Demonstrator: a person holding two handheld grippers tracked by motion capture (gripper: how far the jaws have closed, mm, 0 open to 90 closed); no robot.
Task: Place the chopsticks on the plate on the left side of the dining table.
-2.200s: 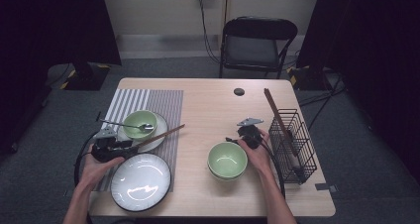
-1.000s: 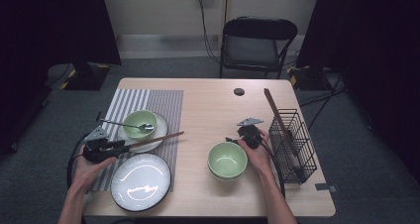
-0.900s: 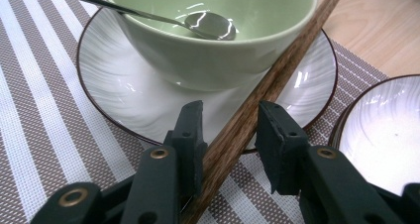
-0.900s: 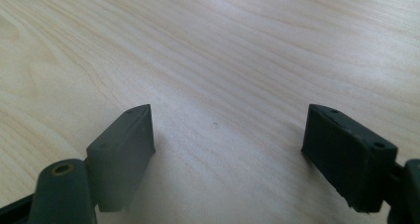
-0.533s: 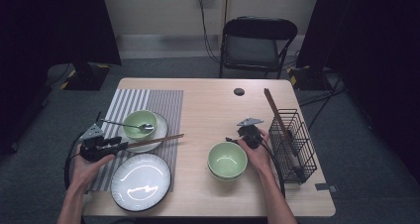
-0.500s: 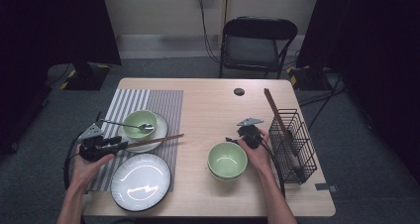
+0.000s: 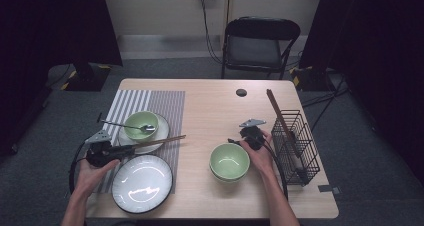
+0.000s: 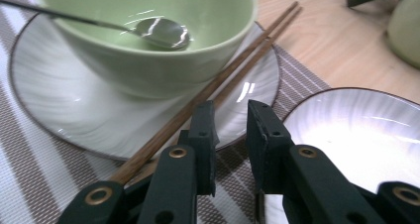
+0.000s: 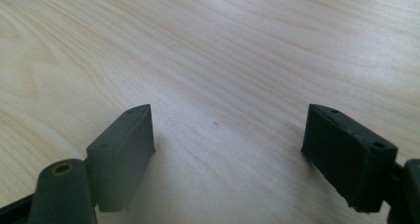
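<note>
- An empty white plate (image 7: 142,183) is seen nearest.
- The left gripper (image 8: 229,130), jaws slightly parted, is held beside chopsticks (image 8: 208,87) propped on a saucer (image 8: 69,117).
- A spoon (image 8: 161,30) is held in the green bowl (image 8: 148,40).
- The right gripper (image 9: 225,144) is spread wide above the table (image 9: 237,50).

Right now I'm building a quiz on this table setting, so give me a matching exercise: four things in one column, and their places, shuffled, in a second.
Things:
1. Metal spoon
2. Pair of brown wooden chopsticks
3. Black wire basket
4. Large empty white plate

Places:
A. At the table's right edge
B. Leaning on the small white plate's rim
C. Resting in the light green bowl on the striped mat
D. Near the table's front edge, partly on the mat

Pairs: 1-C, 2-B, 3-A, 4-D
</note>
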